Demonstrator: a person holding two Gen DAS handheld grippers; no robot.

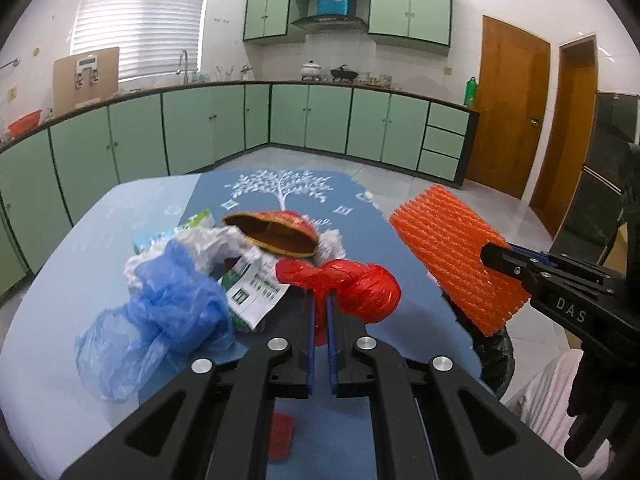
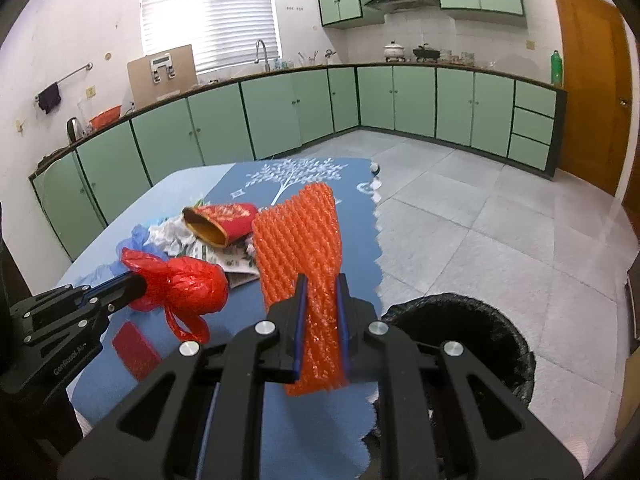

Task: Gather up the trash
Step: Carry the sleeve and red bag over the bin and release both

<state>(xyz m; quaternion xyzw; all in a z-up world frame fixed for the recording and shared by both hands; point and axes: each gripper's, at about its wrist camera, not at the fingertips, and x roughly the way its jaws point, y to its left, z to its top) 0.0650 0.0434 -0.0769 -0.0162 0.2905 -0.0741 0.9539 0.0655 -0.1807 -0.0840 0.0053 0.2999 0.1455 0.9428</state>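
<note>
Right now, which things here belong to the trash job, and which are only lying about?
Job:
- red bag, in left claw
- orange foam net, in right claw
- blue bag
- red pouch
- paper wrapper
- bin

Lying about:
- green bottle
- pots
- orange basin

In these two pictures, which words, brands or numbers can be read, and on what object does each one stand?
"DAS": white letters on the black body of the right gripper, cut off at the frame's side.
Small white print on the body of the left gripper: starts like "Gen", the rest too blurred.
Black print on the white and green wrapper: too small to read.
White symbols near the tree print on the blue tablecloth: not readable.
</note>
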